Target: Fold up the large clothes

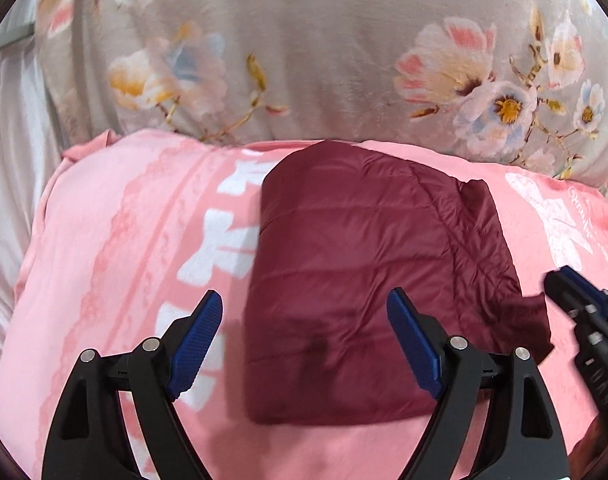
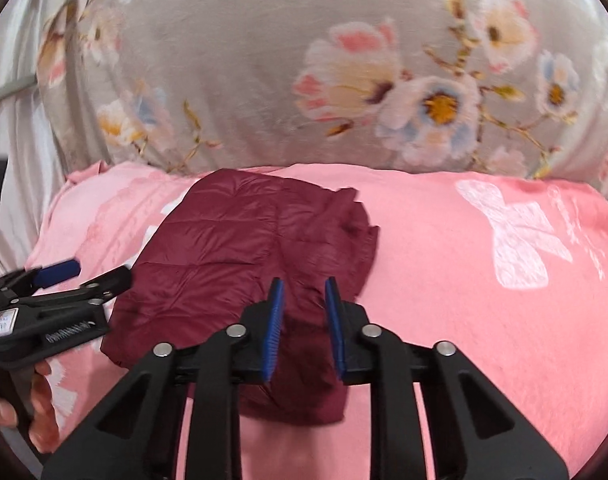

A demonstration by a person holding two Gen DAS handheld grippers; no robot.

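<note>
A dark red quilted jacket (image 1: 364, 240) lies folded into a compact rectangle on a pink blanket (image 1: 124, 260). My left gripper (image 1: 304, 296) hovers over its near edge, open wide, with nothing between the blue pads. At the right edge of the left wrist view, the right gripper (image 1: 576, 300) shows beside the jacket's loose corner. In the right wrist view the jacket (image 2: 232, 248) sits centre left. My right gripper (image 2: 304, 282) hangs above its near right part, pads a narrow gap apart and gripping no cloth. The left gripper (image 2: 100, 272) appears at the far left.
The pink blanket (image 2: 444, 260) with white bow prints spreads under the jacket. Behind it bulges a grey floral quilt (image 1: 324, 60). White sheets (image 1: 8, 120) lie at the left. A person's hand (image 2: 40, 420) holds the left gripper's handle.
</note>
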